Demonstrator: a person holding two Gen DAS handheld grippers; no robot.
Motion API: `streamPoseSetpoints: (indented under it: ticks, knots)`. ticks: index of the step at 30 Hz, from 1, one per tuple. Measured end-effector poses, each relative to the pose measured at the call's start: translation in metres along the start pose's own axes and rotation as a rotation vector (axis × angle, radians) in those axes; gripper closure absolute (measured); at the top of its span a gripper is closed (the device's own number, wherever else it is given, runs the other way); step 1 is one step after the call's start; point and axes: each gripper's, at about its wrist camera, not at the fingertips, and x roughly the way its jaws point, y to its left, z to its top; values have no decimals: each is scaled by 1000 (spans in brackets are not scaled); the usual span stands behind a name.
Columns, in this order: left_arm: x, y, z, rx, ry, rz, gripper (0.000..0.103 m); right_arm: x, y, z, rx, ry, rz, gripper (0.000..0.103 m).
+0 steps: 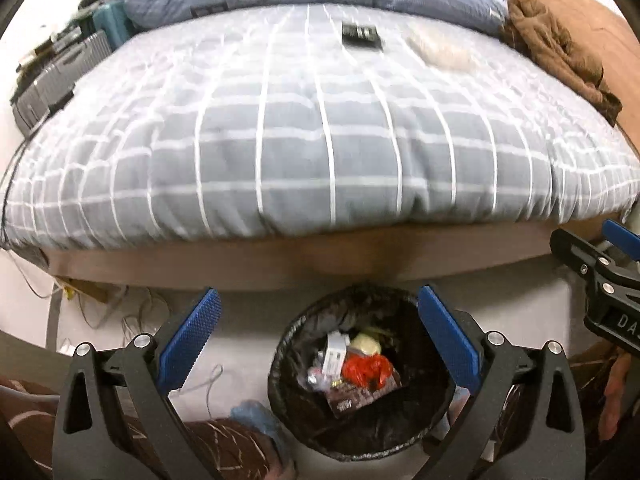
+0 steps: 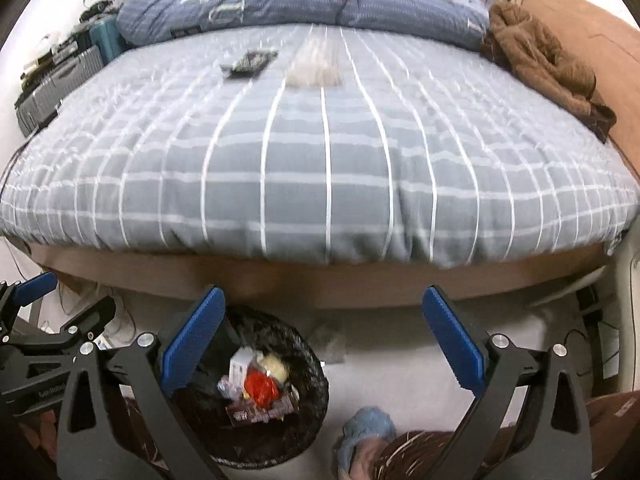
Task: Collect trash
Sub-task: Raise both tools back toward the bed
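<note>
Trash sits in the bin right under the left gripper, a white box, a red wrapper and a yellow lump all piled at the bottom, and more waits far ahead on the bed: a dark packet and a clear bag. The left gripper's blue fingers stand as wide apart as they go and hold nothing. The right gripper has its fingers spread wide too, with only bare floor between them, and the bin lies just off to its left side. From here a few things could go wrong, I think. The two grippers are close side by side, so a quick swing could knock them together. A low move forward could bump the wooden bed edge, which runs just past the fingertips. The clear bag looks thin and soft, so fingers could slide off it or grab the grey checked blanket as well. A hit on the bin's rim could tip it, since it looks light. Loose wires lie on the floor left of the left fingers and could snag. A brown cloth lies far off on the right of the bed. Best open room is up and forward over the wide, flat blanket
</note>
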Motion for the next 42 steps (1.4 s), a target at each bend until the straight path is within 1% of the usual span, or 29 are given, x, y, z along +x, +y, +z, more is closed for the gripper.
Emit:
streamPoseSetpoints:
  ticks: [4,9,13,16,21,25,30,33,36,42]
  knots:
    - [-14,3,16,-8,-45,-3,6,-11,4,16,-11,-53,0,8]
    - [-23,8,34,-21,-78,-11,6,-21,4,37,-1,-101,7,8]
    - [-26,5,54,-5,-107,-6,6,-25,-1,51,8,-130,1,8]
    - [-28,4,68,-1,-118,-17,6,-27,-4,61,10,-145,1,8]
    - [-25,1,92,4,-140,-14,6,-26,-6,77,17,-170,4,8]
    - [-22,2,110,-10,-153,-18,6,-16,-6,94,11,-184,-12,8]
    - [-9,3,137,-24,-163,-28,6,1,-8,120,10,-183,-6,8]
    - [0,5,157,-39,-170,-36,6,14,-7,135,9,-174,5,8]
    - [9,7,174,-40,-177,-24,6,27,-7,148,17,-162,22,8]
    - [31,18,205,-65,-170,-31,6,52,-4,175,1,-155,21,8]
